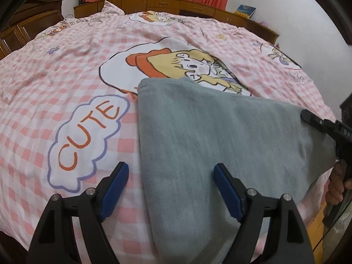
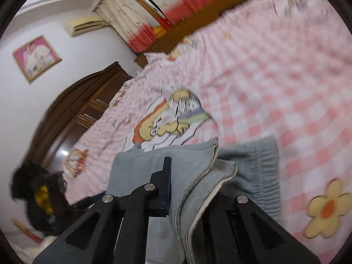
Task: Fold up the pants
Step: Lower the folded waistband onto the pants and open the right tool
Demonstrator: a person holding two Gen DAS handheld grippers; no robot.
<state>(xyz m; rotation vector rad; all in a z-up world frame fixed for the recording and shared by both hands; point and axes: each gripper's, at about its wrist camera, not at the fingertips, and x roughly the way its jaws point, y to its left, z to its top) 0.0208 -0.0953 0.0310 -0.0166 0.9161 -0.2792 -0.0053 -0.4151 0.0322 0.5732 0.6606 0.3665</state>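
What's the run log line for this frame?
task: fold pants | left claw: open, over grey pants edge | right claw: shut on pants hem | surface: pink checked bedspread

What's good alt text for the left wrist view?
Open left gripper hovers over the near left edge of folded grey pants on a pink checked bedspread. The right gripper touches the pants' right edge.

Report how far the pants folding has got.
Done: the grey pants already lie on the checked bedspread as a flat, doubled panel. In hand: the right gripper is shut on a stack of hems and raises that end, while the left gripper hangs open over the near edge, holding nothing. Left: lay the raised end down to finish the fold, then smooth it.
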